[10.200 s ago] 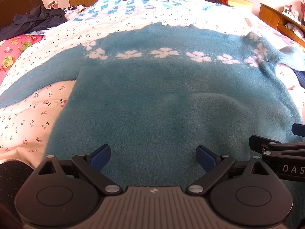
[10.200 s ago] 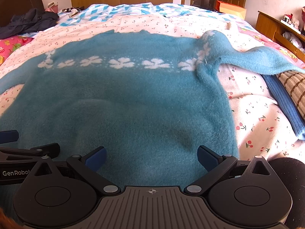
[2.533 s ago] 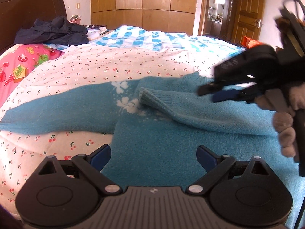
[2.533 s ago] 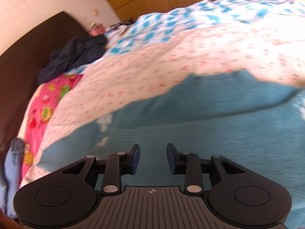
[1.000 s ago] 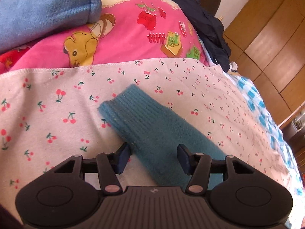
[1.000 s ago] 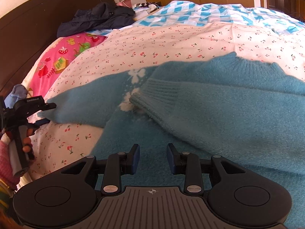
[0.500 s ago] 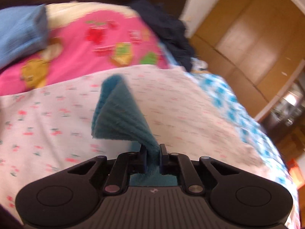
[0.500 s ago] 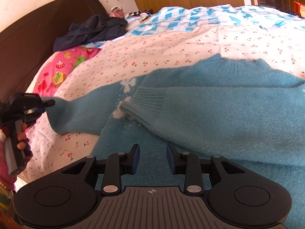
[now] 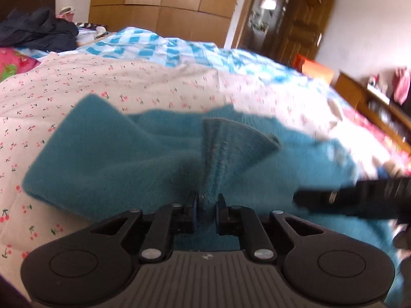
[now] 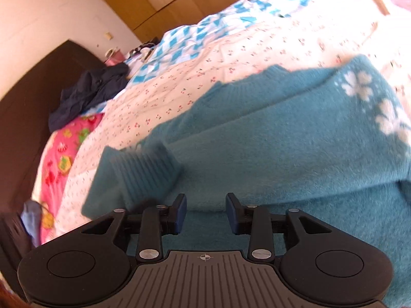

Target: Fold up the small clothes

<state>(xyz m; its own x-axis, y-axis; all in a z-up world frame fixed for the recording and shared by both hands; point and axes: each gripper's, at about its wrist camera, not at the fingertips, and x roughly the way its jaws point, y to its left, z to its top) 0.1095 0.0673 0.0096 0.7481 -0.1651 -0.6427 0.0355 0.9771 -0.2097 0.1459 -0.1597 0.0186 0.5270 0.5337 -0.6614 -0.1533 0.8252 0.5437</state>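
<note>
A fuzzy teal sweater [image 9: 123,164] with white flowers lies on the cherry-print bed. My left gripper [image 9: 206,211] is shut on the ribbed cuff [image 9: 231,143] of its left sleeve and holds it over the sweater's body. In the right wrist view the sweater [image 10: 295,148] fills the middle, with the other sleeve folded across it and a ribbed cuff [image 10: 146,174] at the left. My right gripper [image 10: 205,213] hovers low over the sweater, jaws part open and empty. The right gripper also shows in the left wrist view [image 9: 359,200] at the right edge.
A cherry-print sheet [image 9: 128,82] covers the bed, with a blue-and-white quilt [image 9: 164,48] behind it. Dark clothes [image 9: 38,30] and a pink pillow [image 10: 64,143] lie by the dark headboard [image 10: 28,97]. A wooden shelf [image 9: 372,107] stands at the right.
My left gripper, shut on the cuff, has carried the sleeve from the pillow side rightward over the sweater's body. The right gripper has tilted and moved closer to the sweater.
</note>
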